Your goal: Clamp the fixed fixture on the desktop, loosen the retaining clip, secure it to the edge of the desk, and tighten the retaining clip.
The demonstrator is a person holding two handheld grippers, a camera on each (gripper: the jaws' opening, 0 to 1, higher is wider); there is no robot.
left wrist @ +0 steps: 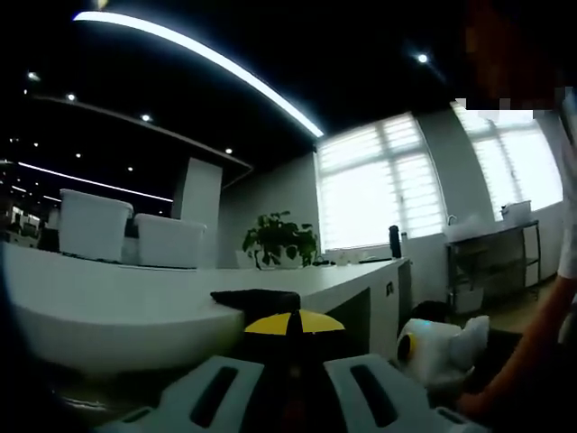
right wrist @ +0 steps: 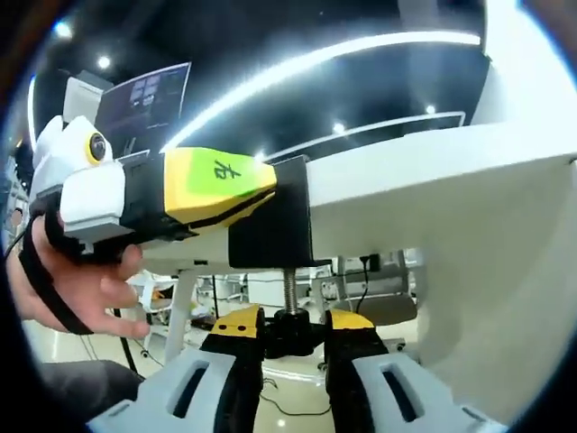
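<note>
Matte black clamp (right wrist: 270, 216), boxy, sits on smooth white worktop (right wrist: 433, 189) edge. Threaded metal screw hangs under it; right claw (right wrist: 287, 336) closed on screw's black knob (right wrist: 290, 329). Left claw (right wrist: 239, 185) grips clamp body from the side.

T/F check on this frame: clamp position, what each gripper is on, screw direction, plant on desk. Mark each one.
1. The black clamp sits on the edge of the white desk. True.
2. The right gripper closes on the knob under the clamp's screw. True.
3. The left gripper lies on the floor. False: a hand holds it at the clamp, level with the desktop.
4. The screw points up above the desktop. False: it hangs below the desk.
5. A potted plant stands on the desk. True.
</note>
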